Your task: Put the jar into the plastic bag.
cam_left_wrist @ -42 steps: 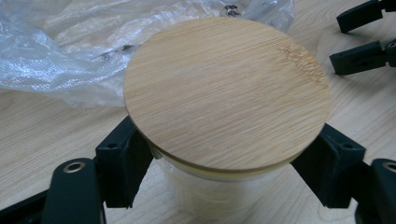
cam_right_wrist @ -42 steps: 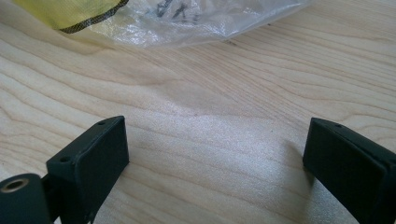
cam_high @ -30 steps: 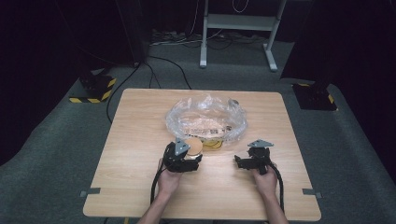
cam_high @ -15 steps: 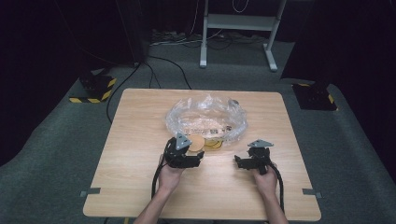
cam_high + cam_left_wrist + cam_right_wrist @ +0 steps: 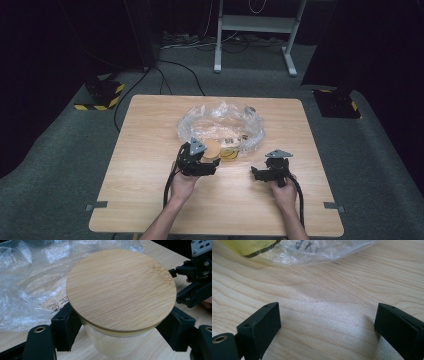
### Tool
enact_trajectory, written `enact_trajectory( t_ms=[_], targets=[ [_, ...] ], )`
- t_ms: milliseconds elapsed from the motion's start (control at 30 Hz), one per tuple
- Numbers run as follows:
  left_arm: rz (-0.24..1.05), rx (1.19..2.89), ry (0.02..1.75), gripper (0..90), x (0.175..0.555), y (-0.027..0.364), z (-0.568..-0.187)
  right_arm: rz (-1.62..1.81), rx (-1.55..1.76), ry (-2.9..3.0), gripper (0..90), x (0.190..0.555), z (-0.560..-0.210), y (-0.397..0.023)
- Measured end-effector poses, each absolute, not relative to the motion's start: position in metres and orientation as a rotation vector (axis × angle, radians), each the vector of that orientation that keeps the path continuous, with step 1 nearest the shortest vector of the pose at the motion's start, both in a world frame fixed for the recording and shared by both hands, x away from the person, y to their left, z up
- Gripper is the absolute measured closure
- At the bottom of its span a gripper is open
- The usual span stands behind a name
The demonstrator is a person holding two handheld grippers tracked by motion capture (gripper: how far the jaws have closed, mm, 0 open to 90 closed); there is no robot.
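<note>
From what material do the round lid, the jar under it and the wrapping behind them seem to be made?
The round lid looks like bamboo or light wood, matte, with fine parallel grain. The jar under it seems frosted glass or plastic: milky and translucent, so I cannot tell which. The wrapping looks like thin clear plastic film, crinkled and glossy.

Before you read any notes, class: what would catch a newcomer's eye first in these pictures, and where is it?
First, the round bamboo lid on a pale jar, gripped between the jaws of the left claw near the table's middle. Behind it, a crumpled clear plastic bag spreads across the table's far half. To the right, the right claw rests open above bare wood, holding nothing.
</note>
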State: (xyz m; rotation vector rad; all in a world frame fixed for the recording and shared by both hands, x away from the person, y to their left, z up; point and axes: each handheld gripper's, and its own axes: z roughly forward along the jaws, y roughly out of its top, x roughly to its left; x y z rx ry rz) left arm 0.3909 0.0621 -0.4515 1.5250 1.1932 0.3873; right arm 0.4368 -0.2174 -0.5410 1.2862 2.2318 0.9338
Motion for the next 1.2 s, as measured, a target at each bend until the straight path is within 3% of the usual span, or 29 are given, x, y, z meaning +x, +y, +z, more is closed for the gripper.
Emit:
enact_trajectory(
  t_ms=[1200],
  targets=[
    [0.401,1.532,1.162,25.6,0.421,0.061,-0.425,0.932,1.287,2.233,6.5,0.437,-0.541,-0.217]
  ],
)
